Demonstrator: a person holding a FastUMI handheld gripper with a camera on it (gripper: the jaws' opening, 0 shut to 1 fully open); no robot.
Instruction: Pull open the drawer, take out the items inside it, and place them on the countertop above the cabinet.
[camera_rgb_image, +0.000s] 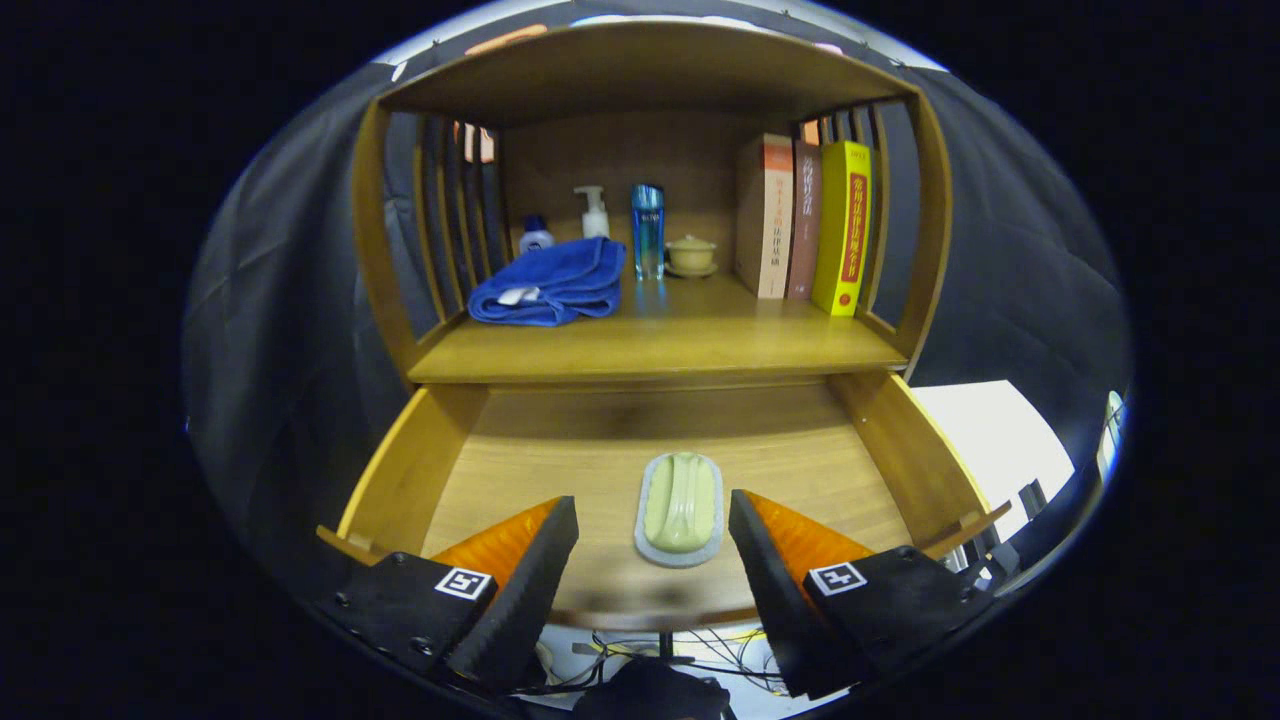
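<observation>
Gripper (652, 530): fingers spread wide, gripping nothing
Drawer (900, 450): pulled open
Soap dish (680, 508): on drawer floor, between the fingers, touching neither
Books (805, 225): on countertop (660, 345); spine writing unreadable

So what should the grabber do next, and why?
Probably ease straight down and close on the green soap in its dish. The drawer is already pulled open, the dish lies on its floor between the open fingers of the gripper, and nothing is held yet. The countertop above has free space in front of the blue towel.
</observation>
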